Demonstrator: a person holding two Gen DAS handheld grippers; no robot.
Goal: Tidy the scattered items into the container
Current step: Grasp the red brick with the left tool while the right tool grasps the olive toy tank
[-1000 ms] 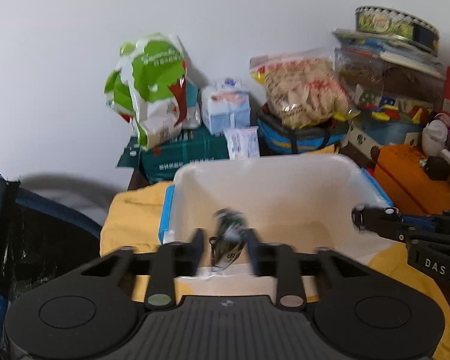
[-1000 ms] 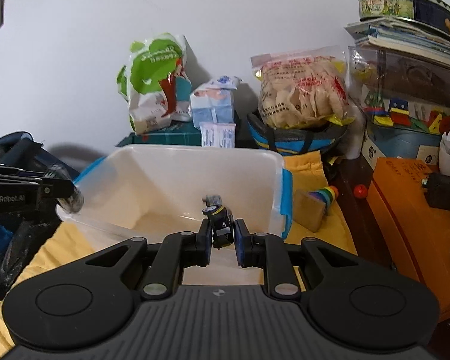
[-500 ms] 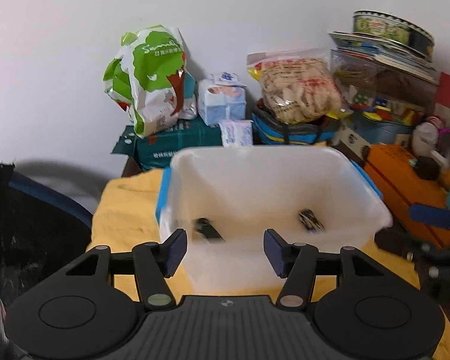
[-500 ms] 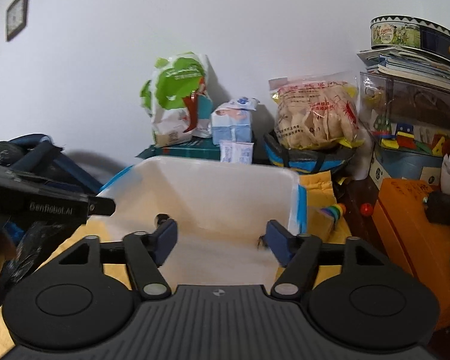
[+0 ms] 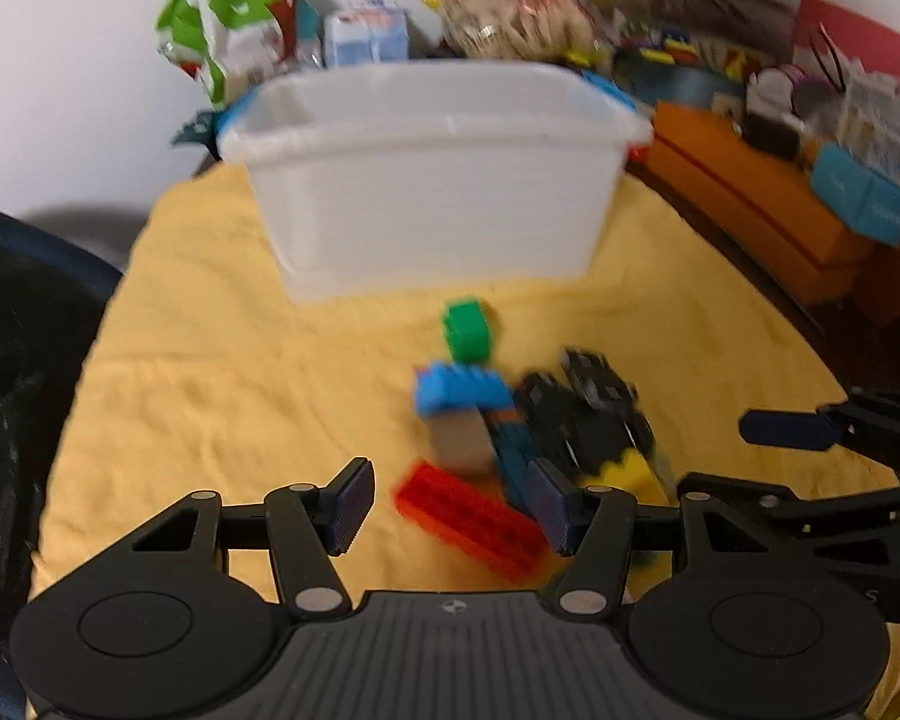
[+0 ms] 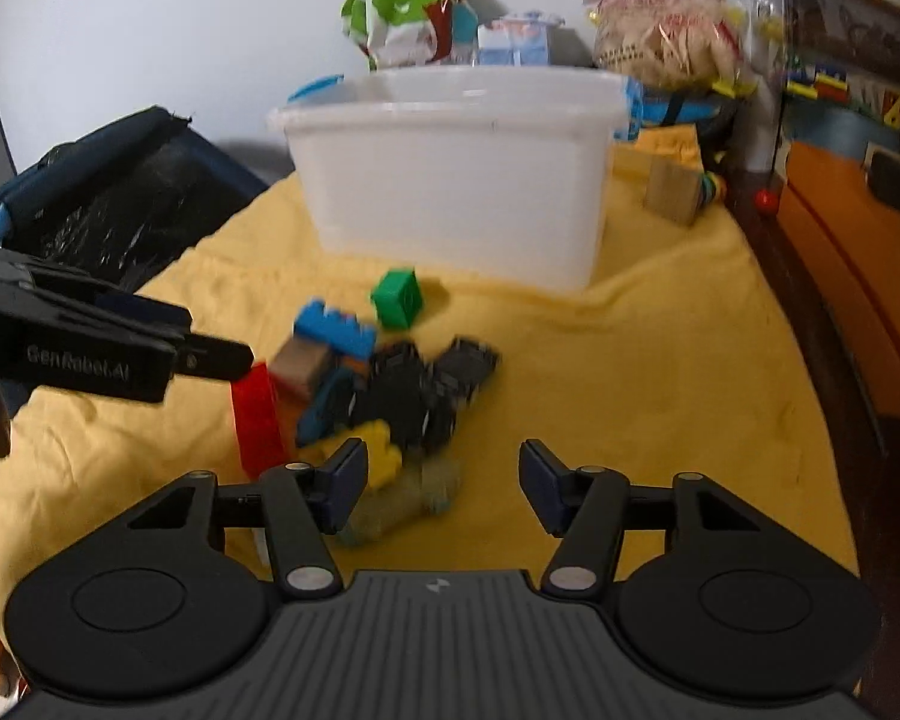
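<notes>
A white plastic container point(image 5: 432, 180) point(image 6: 456, 174) stands on a yellow cloth point(image 5: 222, 372) point(image 6: 618, 372). In front of it lies a pile of toys: a green block point(image 5: 467, 329) point(image 6: 397, 299), a blue brick point(image 5: 456, 389) point(image 6: 335, 327), a wooden block point(image 5: 459, 444) point(image 6: 299, 367), a red brick point(image 5: 471, 521) point(image 6: 257, 420), black toy cars point(image 5: 582, 414) point(image 6: 426, 387) and a yellow brick point(image 5: 624, 474) point(image 6: 378, 459). My left gripper point(image 5: 447, 507) is open and empty over the pile's near side. My right gripper point(image 6: 444, 483) is open and empty, just right of the pile.
Snack bags point(image 5: 234, 12) point(image 6: 660, 42), boxes and a tissue pack point(image 6: 513, 42) stand behind the container. An orange box point(image 5: 750, 198) lies at the right. A wooden block with a rainbow toy point(image 6: 678, 189) sits right of the container. A dark bag point(image 6: 108, 204) is at the left.
Both grippers opened, dropped their toy cars in the container, then pulled back and tilted down. The toy pile on the cloth is now in view.
</notes>
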